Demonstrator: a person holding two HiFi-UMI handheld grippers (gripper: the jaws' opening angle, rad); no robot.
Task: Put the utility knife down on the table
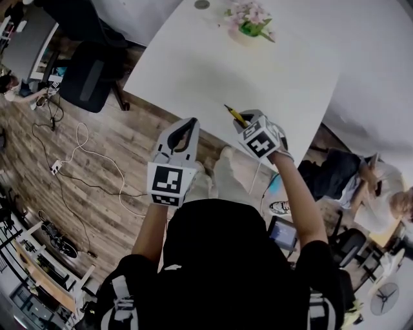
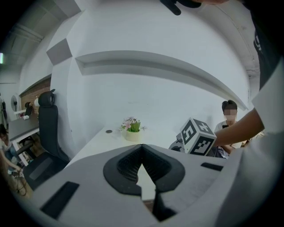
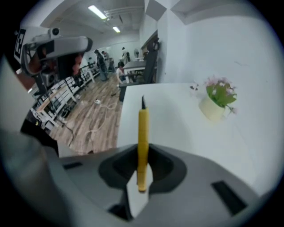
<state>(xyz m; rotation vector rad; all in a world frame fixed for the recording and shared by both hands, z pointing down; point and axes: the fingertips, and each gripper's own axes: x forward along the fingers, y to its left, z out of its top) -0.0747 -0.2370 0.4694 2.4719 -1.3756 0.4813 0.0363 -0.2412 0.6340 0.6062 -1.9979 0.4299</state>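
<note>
The right gripper is squeezed tight on the utility knife. The knife is thin and yellow with a dark tip. It sticks out past the jaws and points out over the white table. It is up in the air and is not lying on the table. From the head view, it seems to hang right at the table's near edge, but that is hard to tell.

The left gripper is just beside the right one. Its jaws touch at the tips, and nothing is between them.

Far across the table stands a small flower pot with pink flowers and green leaves in it. Near the pot lies a small round dark thing. A black chair stands on the wood floor by the table's left side.
</note>
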